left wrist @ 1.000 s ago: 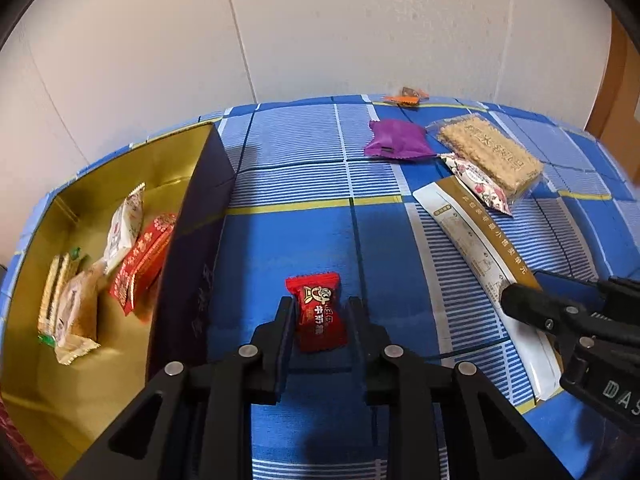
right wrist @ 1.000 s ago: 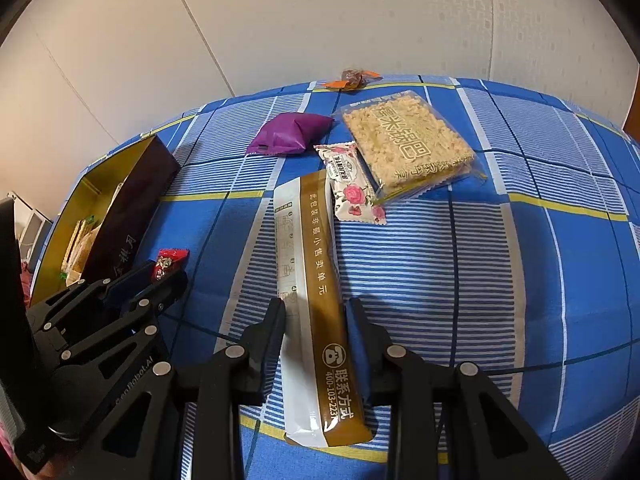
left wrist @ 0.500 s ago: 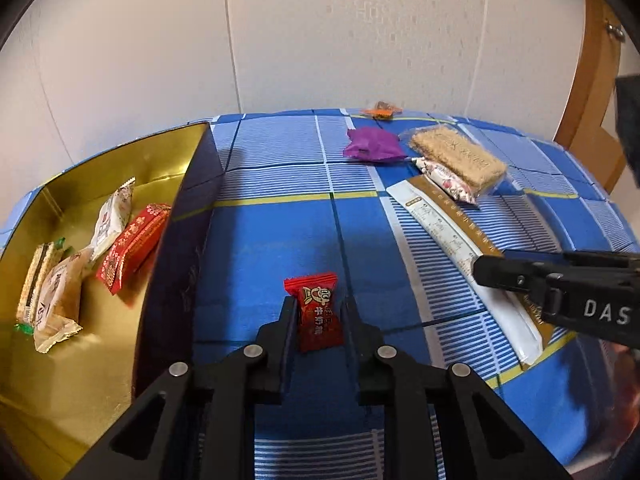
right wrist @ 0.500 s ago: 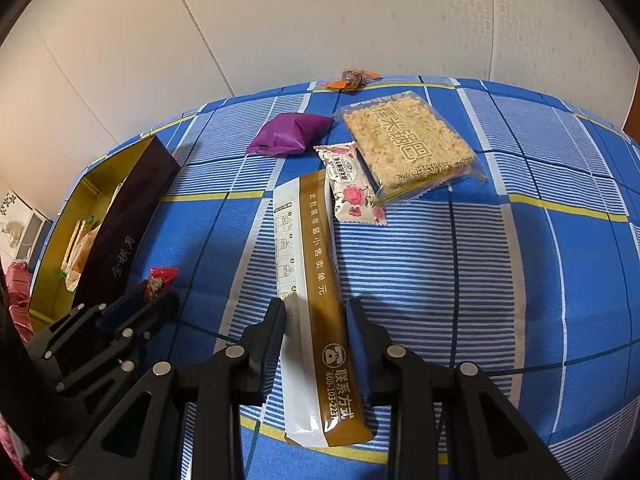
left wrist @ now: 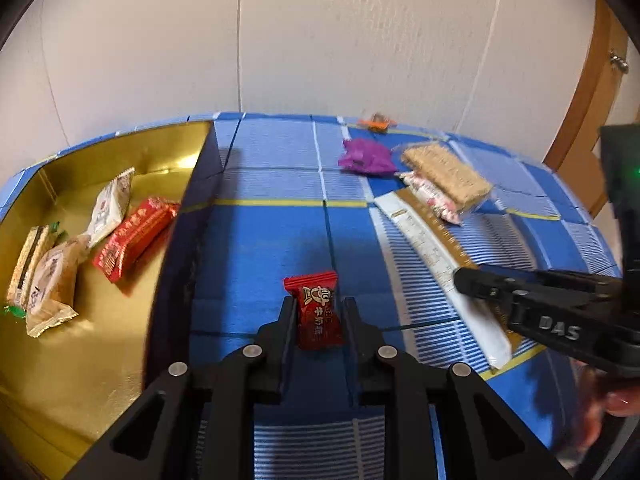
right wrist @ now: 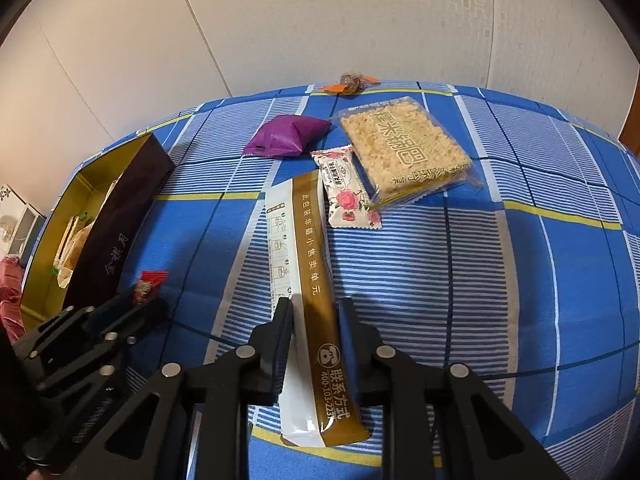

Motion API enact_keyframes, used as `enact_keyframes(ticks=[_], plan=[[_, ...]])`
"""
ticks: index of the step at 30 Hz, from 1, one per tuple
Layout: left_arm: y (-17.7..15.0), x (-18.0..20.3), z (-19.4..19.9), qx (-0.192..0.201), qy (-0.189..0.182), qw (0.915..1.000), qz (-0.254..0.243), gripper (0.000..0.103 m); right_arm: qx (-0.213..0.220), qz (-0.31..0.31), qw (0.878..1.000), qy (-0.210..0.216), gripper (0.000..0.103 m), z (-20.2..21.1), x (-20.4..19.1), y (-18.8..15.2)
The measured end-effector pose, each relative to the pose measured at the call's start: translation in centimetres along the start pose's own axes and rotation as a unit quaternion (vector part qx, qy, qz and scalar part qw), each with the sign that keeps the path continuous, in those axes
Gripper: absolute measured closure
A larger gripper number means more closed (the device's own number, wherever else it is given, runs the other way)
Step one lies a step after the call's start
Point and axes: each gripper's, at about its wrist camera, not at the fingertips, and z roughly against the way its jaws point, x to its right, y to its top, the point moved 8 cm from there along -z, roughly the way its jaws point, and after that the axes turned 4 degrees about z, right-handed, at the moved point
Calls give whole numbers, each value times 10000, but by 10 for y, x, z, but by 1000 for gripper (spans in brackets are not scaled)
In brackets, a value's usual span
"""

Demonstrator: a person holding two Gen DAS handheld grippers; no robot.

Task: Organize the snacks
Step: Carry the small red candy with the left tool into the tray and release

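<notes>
Your left gripper (left wrist: 318, 306) is clamped on the small red candy (left wrist: 316, 310), its pads pressing the wrapper's two sides just above the blue checked cloth (left wrist: 260, 248). Your right gripper (right wrist: 316, 306) straddles the long white-and-gold sachet (right wrist: 306, 248); its jaws have just been closing and both fingers now sit against the sachet's long edges, near its closer end.

Left of the candy stands the gold-lined box (left wrist: 100, 344) with its dark outer wall, set along the cloth's left edge. Inside it lie a red packet (left wrist: 134, 236), a white packet (left wrist: 112, 204) and two tan biscuit packets (left wrist: 52, 284), all near the box's far half.

Beyond the sachet's far end, a rose-printed packet (right wrist: 346, 188) lies just beside it, touching the clear-wrapped rice cake (right wrist: 404, 148). A purple pouch (right wrist: 288, 136) sits left of those, and an orange-wrapped sweet (right wrist: 350, 82) rests at the cloth's far edge.
</notes>
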Motion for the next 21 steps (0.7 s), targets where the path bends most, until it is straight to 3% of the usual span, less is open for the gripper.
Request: enact_keyframes(ticks=[12, 21], plan=[[13, -4, 41, 576, -119, 9981, -200, 81, 20, 9, 10000, -30, 80, 0, -1, 0], [29, -51, 61, 770, 21, 9970, 109, 81, 60, 82, 9999, -95, 80, 0, -2, 1]])
